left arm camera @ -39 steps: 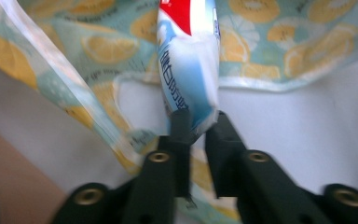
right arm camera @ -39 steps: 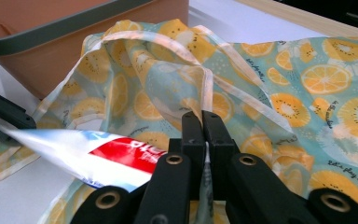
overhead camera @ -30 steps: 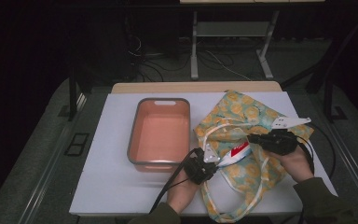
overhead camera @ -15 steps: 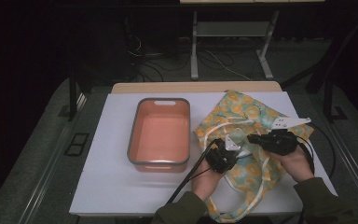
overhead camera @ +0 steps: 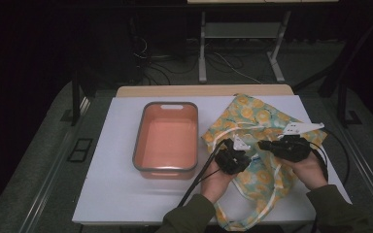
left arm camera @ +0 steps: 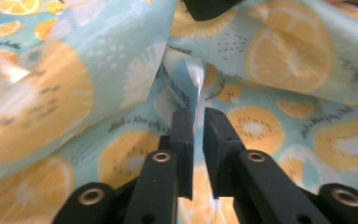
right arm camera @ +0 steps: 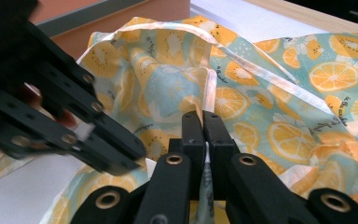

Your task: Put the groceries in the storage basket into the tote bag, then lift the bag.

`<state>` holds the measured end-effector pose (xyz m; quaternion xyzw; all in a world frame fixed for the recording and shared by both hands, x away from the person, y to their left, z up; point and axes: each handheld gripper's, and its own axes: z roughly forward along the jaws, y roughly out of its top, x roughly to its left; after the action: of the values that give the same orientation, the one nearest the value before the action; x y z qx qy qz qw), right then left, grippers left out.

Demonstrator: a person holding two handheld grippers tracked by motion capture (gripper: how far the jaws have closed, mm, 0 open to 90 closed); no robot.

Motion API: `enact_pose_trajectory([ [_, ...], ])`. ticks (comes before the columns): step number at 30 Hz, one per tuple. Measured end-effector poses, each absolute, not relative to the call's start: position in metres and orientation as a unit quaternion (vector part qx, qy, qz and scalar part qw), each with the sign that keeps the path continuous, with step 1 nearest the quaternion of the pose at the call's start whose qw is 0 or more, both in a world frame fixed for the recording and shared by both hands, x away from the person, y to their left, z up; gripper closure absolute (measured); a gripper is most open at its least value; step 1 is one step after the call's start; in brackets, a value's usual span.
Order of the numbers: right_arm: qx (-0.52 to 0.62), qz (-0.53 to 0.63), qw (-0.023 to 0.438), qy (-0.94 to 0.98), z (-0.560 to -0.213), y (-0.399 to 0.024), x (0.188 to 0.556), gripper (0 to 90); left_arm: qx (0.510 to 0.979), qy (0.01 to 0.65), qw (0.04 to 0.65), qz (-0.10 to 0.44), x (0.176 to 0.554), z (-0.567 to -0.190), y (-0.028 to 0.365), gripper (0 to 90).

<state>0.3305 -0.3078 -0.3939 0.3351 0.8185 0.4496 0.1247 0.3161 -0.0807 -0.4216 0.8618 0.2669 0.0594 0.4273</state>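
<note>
A cloth bag (overhead camera: 257,114) printed with orange slices lies crumpled on the right half of the white table (overhead camera: 111,184). My right gripper (overhead camera: 263,144) is shut on the bag's white-trimmed edge (right arm camera: 206,158) and holds it up, so the mouth gapes. My left gripper (overhead camera: 240,149) points into that mouth from the left. Its jaws have just been opening and stand a narrow gap apart (left arm camera: 197,116). Nothing is pinched between them, and a shiny pale fold (left arm camera: 193,77) lies just beyond the tips. In the right gripper view the left gripper (right arm camera: 133,156) crosses from the left.
An empty salmon-coloured bin with a grey rim (overhead camera: 138,145) stands left of the bag, close to my left hand. The bag's white handles trail toward the table's near edge (overhead camera: 252,213). Dark floor, cables and table legs lie beyond the far edge.
My left gripper moved right, from beside the bin to the bag's mouth. The red-and-white thing at its jaws a second ago has gone out of sight in the folds. The right gripper stayed put.
</note>
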Motion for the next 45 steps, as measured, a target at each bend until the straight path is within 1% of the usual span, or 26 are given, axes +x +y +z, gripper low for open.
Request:
enact_pose_trajectory([
  [5, 0.336, 0.451, 0.122, 0.818, -0.394, -0.307, 0.33, 88.4, 0.861, 0.257, 0.435, 0.051, 0.299, -0.416, -0.063, 72.6],
  [8, 0.336, 0.452, 0.119, 0.817, -0.395, -0.307, 0.33, 88.4, 0.868, 0.249, 0.428, 0.047, 0.287, -0.416, -0.05, 65.6],
  [12, 0.338, 0.451, 0.114, 0.818, -0.395, -0.307, 0.329, 87.5, 0.87, 0.244, 0.426, 0.034, 0.272, -0.419, -0.033, 59.1],
  [13, 0.339, 0.451, 0.112, 0.818, -0.395, -0.306, 0.329, 84.9, 0.871, 0.242, 0.426, 0.032, 0.269, -0.419, -0.028, 57.6],
  [15, 0.34, 0.452, 0.116, 0.816, -0.395, -0.306, 0.327, 76.8, 0.871, 0.244, 0.425, 0.032, 0.265, -0.421, -0.02, 54.5],
  [17, 0.343, 0.456, 0.111, 0.814, -0.393, -0.306, 0.323, 66.5, 0.87, 0.243, 0.429, 0.032, 0.262, -0.423, -0.013, 52.4],
  [19, 0.341, 0.459, 0.107, 0.813, -0.389, -0.305, 0.316, 62.7, 0.867, 0.247, 0.432, 0.031, 0.26, -0.424, -0.007, 50.2],
  [26, 0.315, 0.457, 0.1, 0.826, -0.381, -0.292, 0.281, 53.4, 0.866, 0.243, 0.435, 0.029, 0.26, -0.427, -0.005, 47.1],
  [32, 0.286, 0.433, 0.073, 0.852, -0.395, -0.274, 0.255, 50.3, 0.866, 0.246, 0.434, 0.031, 0.261, -0.428, -0.004, 46.4],
  [35, 0.283, 0.41, 0.058, 0.865, -0.41, -0.267, 0.253, 49.2, 0.865, 0.248, 0.434, 0.031, 0.262, -0.428, -0.003, 46.3],
  [39, 0.282, 0.377, 0.054, 0.881, -0.427, -0.259, 0.255, 47.1, 0.866, 0.25, 0.432, 0.033, 0.262, -0.429, -0.003, 46.1],
  [41, 0.282, 0.375, 0.049, 0.882, -0.431, -0.256, 0.255, 45.4, 0.866, 0.25, 0.433, 0.031, 0.262, -0.429, -0.003, 46.1],
  [45, 0.272, 0.374, 0.059, 0.885, -0.43, -0.249, 0.251, 41.2, 0.866, 0.248, 0.433, 0.029, 0.262, -0.43, -0.004, 46.1],
])
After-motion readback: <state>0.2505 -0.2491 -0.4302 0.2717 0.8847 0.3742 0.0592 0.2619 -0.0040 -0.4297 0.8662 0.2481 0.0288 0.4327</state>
